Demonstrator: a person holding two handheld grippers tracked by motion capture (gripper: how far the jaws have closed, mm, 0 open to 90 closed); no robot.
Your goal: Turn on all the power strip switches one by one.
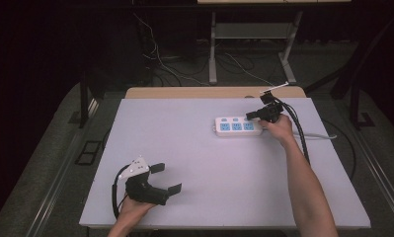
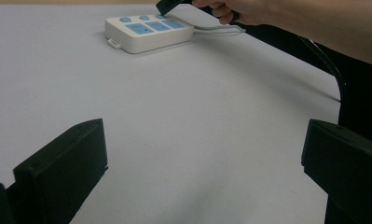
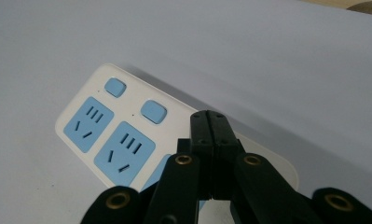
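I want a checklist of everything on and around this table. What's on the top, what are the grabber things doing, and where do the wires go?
Surface: pale table top, mostly bare.
Job's things: white power strip with three blue sockets and blue buttons, lying flat toward the far right.
Clutter: nothing seen.
Grippers: left gripper near the front left corner, jaws wide apart, holding nothing. Right gripper has jaws pressed together, its tip over the strip's right end by the third button; whether it touches is unclear.
Cables: the strip's white cord runs off the right edge; a black cable trails from the right gripper.
Surroundings: dark floor, loose wires and a desk frame behind.
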